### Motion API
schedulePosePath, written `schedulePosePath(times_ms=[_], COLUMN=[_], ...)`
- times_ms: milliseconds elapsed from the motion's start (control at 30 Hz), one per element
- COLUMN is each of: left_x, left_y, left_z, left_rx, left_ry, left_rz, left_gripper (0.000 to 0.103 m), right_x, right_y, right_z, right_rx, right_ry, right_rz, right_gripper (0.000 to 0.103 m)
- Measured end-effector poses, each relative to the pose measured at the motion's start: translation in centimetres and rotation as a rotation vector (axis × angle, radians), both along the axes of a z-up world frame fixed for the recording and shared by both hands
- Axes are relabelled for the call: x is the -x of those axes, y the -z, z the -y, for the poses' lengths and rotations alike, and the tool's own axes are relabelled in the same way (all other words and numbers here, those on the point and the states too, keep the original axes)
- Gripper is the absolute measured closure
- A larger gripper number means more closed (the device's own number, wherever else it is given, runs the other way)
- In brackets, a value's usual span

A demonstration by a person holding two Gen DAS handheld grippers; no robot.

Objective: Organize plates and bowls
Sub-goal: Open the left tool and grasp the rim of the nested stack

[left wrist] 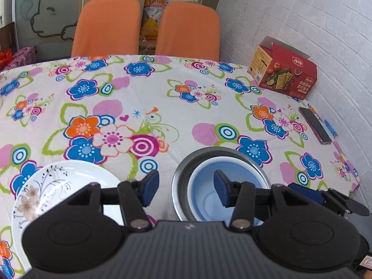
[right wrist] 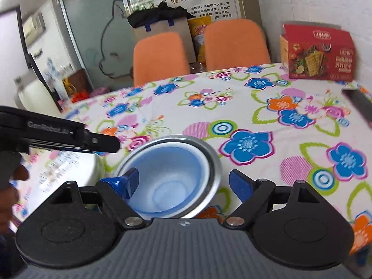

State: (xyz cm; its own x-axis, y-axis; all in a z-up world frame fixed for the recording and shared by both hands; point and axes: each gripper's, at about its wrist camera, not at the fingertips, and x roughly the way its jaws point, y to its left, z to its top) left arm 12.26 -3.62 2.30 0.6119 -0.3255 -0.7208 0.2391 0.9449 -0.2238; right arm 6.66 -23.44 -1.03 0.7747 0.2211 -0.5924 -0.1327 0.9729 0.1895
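While the left wrist view looks across the bench (left wrist: pixel 186 107) w/ its floral cloth, the left tool (left wrist: pixel 186 190) hangs w/ its blue pads spread apart, holding nothing. Just past the pads, near the bench's near edge, a steel bowl (left wrist: pixel 183 162) sits w/ a blue bowl (left wrist: pixel 202 186) nested inside it. To the left, also at the near edge, lies a white floral plate (left wrist: pixel 69 179), close to the steel bowl but not touching. A red cracker box (left wrist: pixel 284 74) stands at the far right corner; a phone (left wrist: pixel 315 125) lies along the right edge. Two orange chairs (left wrist: pixel 148 28) stand behind the far edge.

Right wrist view: the right tool (right wrist: pixel 183 183) is also spread wide and empty; its left pad overlaps the blue bowl's (right wrist: pixel 172 176) rim, contact unclear. The steel bowl (right wrist: pixel 209 153) rings it. The left tool's black body (right wrist: pixel 58 134) reaches in from the left, a hand (right wrist: pixel 14 186) gripping it, over the blurred plate (right wrist: pixel 65 167). Cracker box (right wrist: pixel 318 53) at far right corner.
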Motion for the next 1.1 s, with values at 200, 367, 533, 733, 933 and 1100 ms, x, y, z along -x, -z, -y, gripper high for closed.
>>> schedulePosePath(times_ms=[200,367,533,733,933,1100], left_x=[-0.9,-1.7,-2.3,-4.0,-5.2,-5.4], left_y=[0.5,0.7,1.6,2.6,3.8,5.4], left_z=[-0.8,-0.6,-0.1,0.1,1.3,2.3], left_rx=[-0.016,-0.031,-0.059,-0.055,-0.095,-0.128], left_ry=[-0.06,-0.064,-0.036,0.086,0.137,0.156], left_rz=[-0.003,-0.008,-0.033,-0.101,-0.128,-0.151], left_gripper=[0.054,0.053,0.052,0.049,0.048,0.048], right_x=[-0.8,-1.6,-2.2,-3.1,-4.2,-4.7], right_y=[0.0,0.4,1.2,1.9,3.3,4.5], right_z=[1.0,1.5,1.5,1.0,0.5,0.5], right_rx=[0.018,0.01,-0.008,0.02,0.051,0.027], right_ry=[0.023,0.028,0.012,-0.006,-0.008,-0.007], right_rz=[0.0,-0.021,-0.046,-0.082,-0.119,-0.158], right_gripper=[0.031,0.031,0.031,0.031,0.031,0.03])
